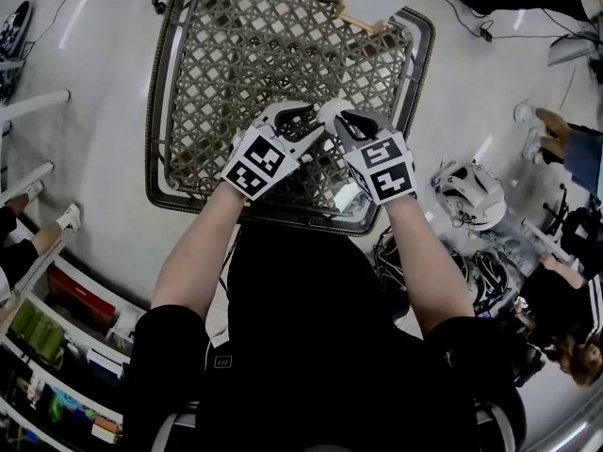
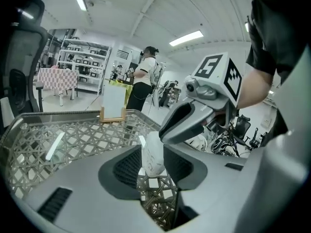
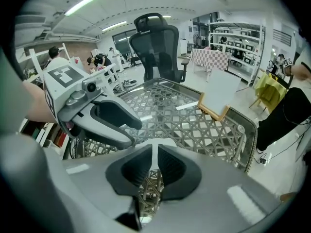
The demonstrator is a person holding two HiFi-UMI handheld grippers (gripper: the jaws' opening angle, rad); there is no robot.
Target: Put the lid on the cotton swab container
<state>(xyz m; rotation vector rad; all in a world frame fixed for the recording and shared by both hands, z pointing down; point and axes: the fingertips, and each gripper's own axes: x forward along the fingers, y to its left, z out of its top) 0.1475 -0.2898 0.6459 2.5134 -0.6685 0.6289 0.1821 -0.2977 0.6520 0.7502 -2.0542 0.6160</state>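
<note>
1. A woven lattice table (image 1: 247, 56) is seen from above, with both grippers held over its near part, their tips brought together.
2. The left gripper (image 1: 303, 121) is held on the person's left, its marker cube turned upward.
3. A small white container (image 2: 152, 152) is gripped between the left gripper's pads, which stand fairly wide apart and are pressed against its two sides.
4. The container is held roughly upright, clear of the table, at the point where the two grippers meet (image 1: 330, 109).
5. The right gripper (image 1: 347, 123) is angled in from the person's right, and its tip is set against the top of the container (image 2: 165, 130).
6. In the right gripper view the jaws of the right gripper (image 3: 155, 154) are drawn almost together, with only a thin pale sliver left between the pads.
7. Whether that sliver is the lid cannot be told, and no separate lid can be made out on the table.
8. The left gripper's jaws (image 3: 121, 127) are seen just beside and left of the right gripper's own.
9. A small wooden-framed card (image 1: 367, 12) is stood at the far edge of the table, well apart from the grippers.
10. A black office chair (image 3: 155, 42) is placed beyond the table.
</note>
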